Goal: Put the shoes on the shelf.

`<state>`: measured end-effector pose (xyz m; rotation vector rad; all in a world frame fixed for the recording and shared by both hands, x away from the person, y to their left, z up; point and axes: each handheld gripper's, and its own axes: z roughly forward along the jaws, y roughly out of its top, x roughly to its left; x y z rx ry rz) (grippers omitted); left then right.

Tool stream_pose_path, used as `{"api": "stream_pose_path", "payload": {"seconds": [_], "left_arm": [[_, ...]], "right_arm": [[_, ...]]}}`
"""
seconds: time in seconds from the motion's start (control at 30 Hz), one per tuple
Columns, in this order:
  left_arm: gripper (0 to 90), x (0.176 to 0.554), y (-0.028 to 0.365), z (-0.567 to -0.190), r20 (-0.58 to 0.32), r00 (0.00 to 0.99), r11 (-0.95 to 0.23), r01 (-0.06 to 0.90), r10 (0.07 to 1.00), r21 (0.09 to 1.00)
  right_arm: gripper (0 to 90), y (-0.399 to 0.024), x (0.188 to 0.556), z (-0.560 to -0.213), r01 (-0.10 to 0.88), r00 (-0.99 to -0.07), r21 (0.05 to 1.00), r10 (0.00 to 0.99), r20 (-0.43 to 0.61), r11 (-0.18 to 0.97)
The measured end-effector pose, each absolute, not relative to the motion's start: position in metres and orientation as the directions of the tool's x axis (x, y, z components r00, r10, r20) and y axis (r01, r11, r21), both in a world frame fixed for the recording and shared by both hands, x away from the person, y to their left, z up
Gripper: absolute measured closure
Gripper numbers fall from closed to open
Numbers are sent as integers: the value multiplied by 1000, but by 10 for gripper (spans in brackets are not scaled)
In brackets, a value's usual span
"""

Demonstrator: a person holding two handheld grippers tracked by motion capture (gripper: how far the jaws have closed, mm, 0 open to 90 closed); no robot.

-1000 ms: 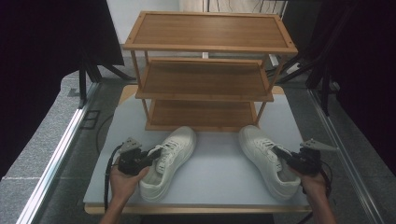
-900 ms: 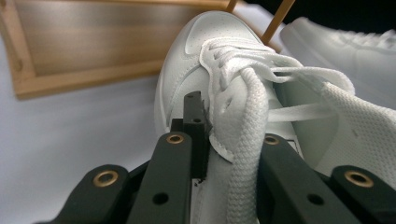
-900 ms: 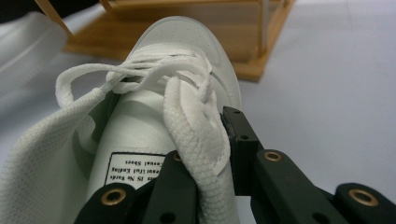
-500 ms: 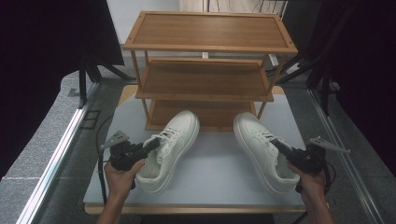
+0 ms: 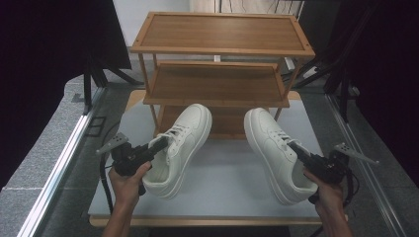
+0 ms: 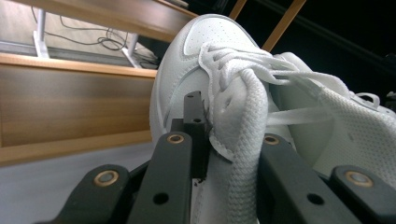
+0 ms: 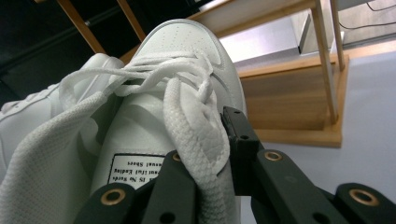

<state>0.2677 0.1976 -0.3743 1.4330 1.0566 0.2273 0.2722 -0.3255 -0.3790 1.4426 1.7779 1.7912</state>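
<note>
1. Your left shoe [image 5: 180, 143] hangs above the tabletop's [image 5: 222, 192] left half, toe tipped up toward the far edge; your right shoe [image 5: 276, 150] hangs above the right half, toe likewise raised. Well apart from each other, they are both clear of the surface.

2. Your left tool [image 5: 159, 144] is clamped on the left shoe's collar and tongue; in the left gripper view the padded tongue [image 6: 238, 116] sits squeezed between the black jaws. Your right tool [image 5: 295, 150] is clamped the same way on the right shoe, the tongue [image 7: 196, 126] pinched between its jaws, with the printed label [image 7: 140, 170] just inside.

3. Straight ahead, at the tabletop's far edge, stands the wooden shoe rack [image 5: 222, 54] with three shelves. Both toes point at its lowest shelf [image 5: 222, 121], and the left shoe's toe overlaps the rack's front left post in the high view. Black stands flank the rack on either side.

4. Compared with a second ago, both shoes have come up off the tabletop and their toes sit nearer the rack; your grip on each is unchanged.
</note>
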Motion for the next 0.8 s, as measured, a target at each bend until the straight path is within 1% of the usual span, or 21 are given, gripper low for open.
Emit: {"api": "stream_pose_path", "payload": {"seconds": [0.17, 0.37, 0.4, 0.47, 0.5, 0.6, 0.8], "left_arm": [[815, 269, 195, -364, -451, 568, 212, 438, 689, 874], [815, 275, 191, -351, -450, 585, 216, 426, 675, 878], [815, 279, 190, -347, -459, 586, 227, 427, 668, 875], [815, 281, 189, -345, -462, 587, 232, 426, 665, 874], [816, 283, 187, -339, -459, 589, 237, 416, 665, 878], [816, 287, 183, -333, -457, 598, 245, 404, 658, 881], [816, 295, 178, -327, -467, 608, 258, 403, 642, 878]], "right_arm": [[825, -320, 272, -370, 436, -493, 861, 730, 473, -263], [826, -315, 274, -356, 426, -508, 863, 717, 477, -272], [826, -312, 276, -350, 413, -507, 863, 713, 484, -291], [826, -312, 277, -347, 415, -511, 865, 714, 478, -282], [826, -308, 280, -341, 400, -504, 866, 717, 481, -299], [826, -306, 284, -336, 402, -501, 865, 719, 481, -299], [826, -299, 292, -332, 388, -473, 861, 731, 492, -328]]}}
